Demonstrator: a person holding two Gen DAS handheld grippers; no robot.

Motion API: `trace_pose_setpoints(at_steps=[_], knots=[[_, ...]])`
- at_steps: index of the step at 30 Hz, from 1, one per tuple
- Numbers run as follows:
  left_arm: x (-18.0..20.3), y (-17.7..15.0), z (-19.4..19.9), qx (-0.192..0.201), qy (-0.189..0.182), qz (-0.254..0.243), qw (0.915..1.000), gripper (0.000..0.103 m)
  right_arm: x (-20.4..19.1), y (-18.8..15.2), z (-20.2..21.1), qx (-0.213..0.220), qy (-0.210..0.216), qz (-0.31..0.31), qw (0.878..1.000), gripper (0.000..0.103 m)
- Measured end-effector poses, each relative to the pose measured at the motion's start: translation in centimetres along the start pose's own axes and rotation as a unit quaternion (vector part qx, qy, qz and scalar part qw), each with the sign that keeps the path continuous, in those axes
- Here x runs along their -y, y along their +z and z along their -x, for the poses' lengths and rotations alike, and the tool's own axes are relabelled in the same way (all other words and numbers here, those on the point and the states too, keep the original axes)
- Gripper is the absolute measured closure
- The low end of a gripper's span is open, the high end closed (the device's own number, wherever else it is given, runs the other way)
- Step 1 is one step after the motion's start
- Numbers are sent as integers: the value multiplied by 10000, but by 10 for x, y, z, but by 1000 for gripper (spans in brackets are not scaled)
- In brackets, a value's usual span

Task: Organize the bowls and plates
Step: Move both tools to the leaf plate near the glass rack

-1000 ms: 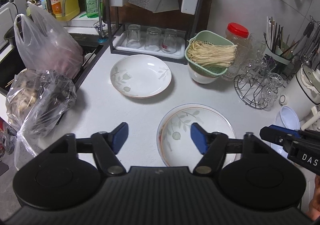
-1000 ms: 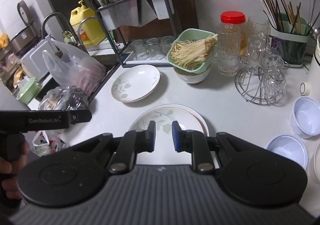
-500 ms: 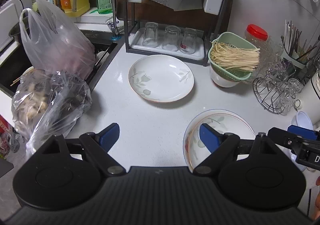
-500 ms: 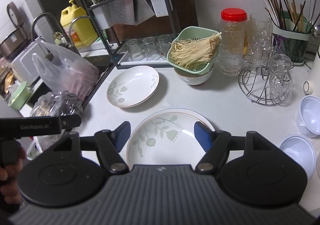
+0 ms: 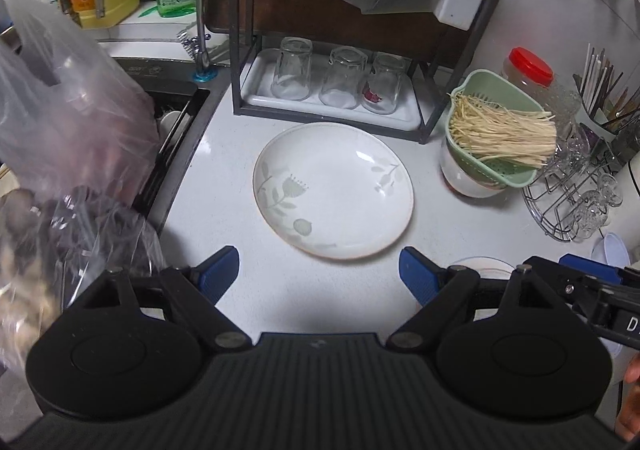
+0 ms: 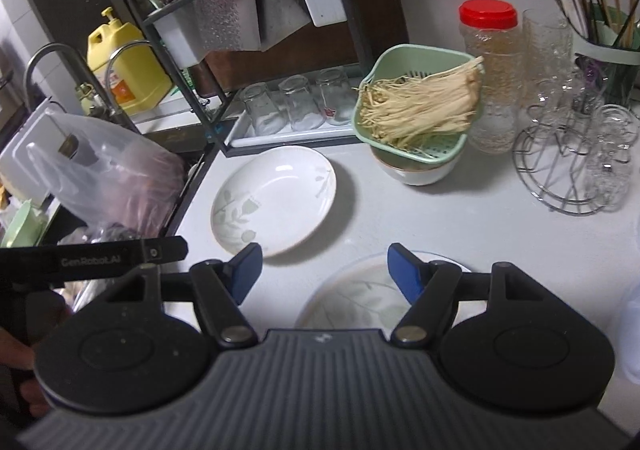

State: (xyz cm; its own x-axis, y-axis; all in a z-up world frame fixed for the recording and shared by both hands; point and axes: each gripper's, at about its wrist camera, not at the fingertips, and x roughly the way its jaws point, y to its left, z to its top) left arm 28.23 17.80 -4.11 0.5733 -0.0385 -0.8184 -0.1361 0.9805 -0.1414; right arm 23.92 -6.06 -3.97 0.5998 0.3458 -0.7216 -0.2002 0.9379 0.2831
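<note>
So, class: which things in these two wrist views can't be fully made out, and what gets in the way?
- Near plate: right wrist view, lower half hidden by the right gripper body.
- White bowl: left wrist view, inside covered by the green colander.
- Pink bag: contents blurred by plastic.
- Sink: mostly behind that bag.

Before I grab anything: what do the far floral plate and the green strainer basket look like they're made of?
Far plate: likely glazed ceramic; glossy white, sharp highlights, printed leaf motif, thin tan rim. So probably slick and breakable.
Green strainer basket: looks like matte moulded plastic; uniform pastel colour, slotted base, soft rounded corners. It sits in a white bowl.
</note>
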Motion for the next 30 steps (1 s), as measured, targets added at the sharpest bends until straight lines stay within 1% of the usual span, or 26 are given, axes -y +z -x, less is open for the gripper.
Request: trace_pose_setpoints(at_steps=[6,9,13,20,22,24,26,29,30], knots=[[-29,29,-43,-217,-263,-134,9993,13,-13,15,-38,-34,-177,-302,9994,32],[-42,40,-63,-300,-384,-206,9986,13,-17,20,-58,-122,-305,-481,9983,32],[-56,52,-89,-445,-463,-300,9975,13,-19,25,-85,-274,-470,-745,9957,33],[-76,68,-129,-700,-563,-526,9946,13,-26,35,-127,-528,-679,-970,9916,34],[-80,72,-140,-819,-565,-622,9931,14,-29,36,-139,-606,-753,-978,9905,36],[-85,76,-148,-846,-559,-659,9927,14,-29,37,-148,-667,-859,-1012,9889,37],[-88,81,-157,-969,-659,-622,9912,14,-29,37,-157,-698,-940,-1084,9872,38],[-89,87,-168,-1050,-857,-586,9890,15,-28,39,-167,-772,-1032,-1190,9845,41],[-88,89,-172,-1067,-900,-615,9883,15,-27,40,-171,-785,-1062,-1193,9840,45]])
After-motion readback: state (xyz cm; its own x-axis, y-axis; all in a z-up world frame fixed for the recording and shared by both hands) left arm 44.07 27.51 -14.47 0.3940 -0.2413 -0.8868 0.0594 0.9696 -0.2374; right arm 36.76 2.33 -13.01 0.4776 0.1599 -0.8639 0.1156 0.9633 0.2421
